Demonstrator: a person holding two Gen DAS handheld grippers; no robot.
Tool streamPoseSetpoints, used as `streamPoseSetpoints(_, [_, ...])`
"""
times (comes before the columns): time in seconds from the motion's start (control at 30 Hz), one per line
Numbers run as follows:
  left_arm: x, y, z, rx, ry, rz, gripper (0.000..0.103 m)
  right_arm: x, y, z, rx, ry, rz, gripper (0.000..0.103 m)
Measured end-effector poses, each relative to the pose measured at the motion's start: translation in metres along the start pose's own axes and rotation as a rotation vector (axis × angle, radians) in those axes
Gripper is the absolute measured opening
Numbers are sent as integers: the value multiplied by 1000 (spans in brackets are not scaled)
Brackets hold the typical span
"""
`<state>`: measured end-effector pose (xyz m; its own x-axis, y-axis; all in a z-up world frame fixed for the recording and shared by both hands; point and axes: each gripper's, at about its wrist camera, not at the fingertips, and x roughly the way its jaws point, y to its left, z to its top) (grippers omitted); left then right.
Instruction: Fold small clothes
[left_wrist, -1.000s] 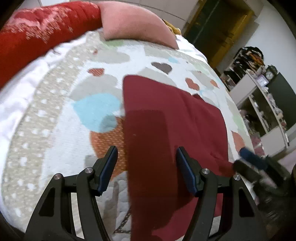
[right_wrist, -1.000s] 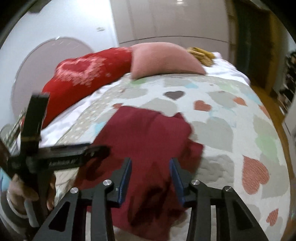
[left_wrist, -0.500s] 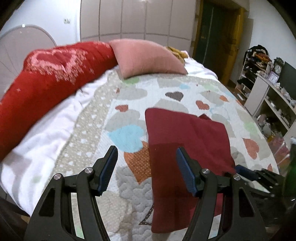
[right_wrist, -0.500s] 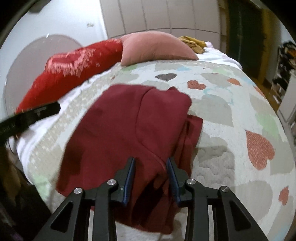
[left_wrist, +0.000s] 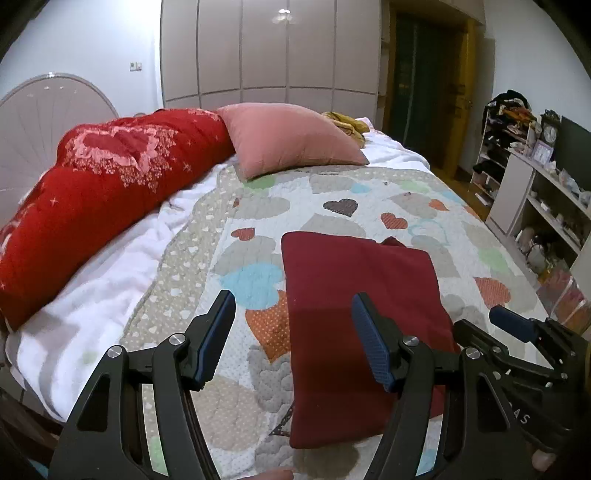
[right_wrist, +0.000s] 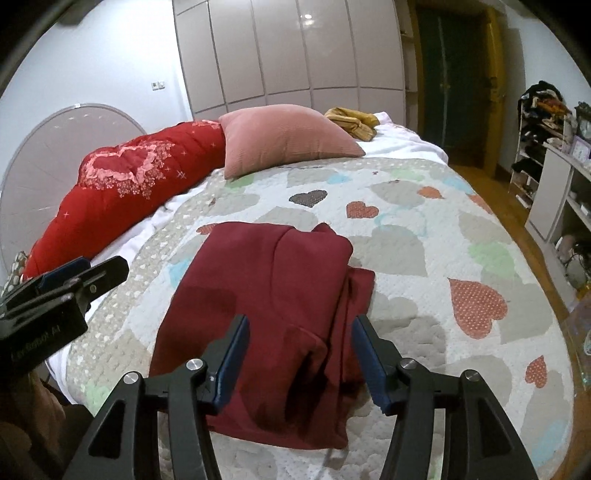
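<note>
Right gripper (right_wrist: 299, 360) just opened, spread, nothing pinched, above near edge of maroon garment (right_wrist: 266, 306). Left gripper (left_wrist: 293, 338) spread, empty. Garment folded at frame centre on bed quilt (right_wrist: 424, 258). Risk: loose right-hand layer slipping, undoing fold if snagged.
</note>
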<state>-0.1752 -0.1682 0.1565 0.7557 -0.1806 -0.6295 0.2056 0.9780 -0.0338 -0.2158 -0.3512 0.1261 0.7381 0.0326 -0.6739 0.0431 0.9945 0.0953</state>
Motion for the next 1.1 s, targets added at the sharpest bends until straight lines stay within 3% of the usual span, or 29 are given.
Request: streamPoseSetpoints(1.1, [5,-10,-9,27,1,-9,66,6,1,-2,14,35,-13,57])
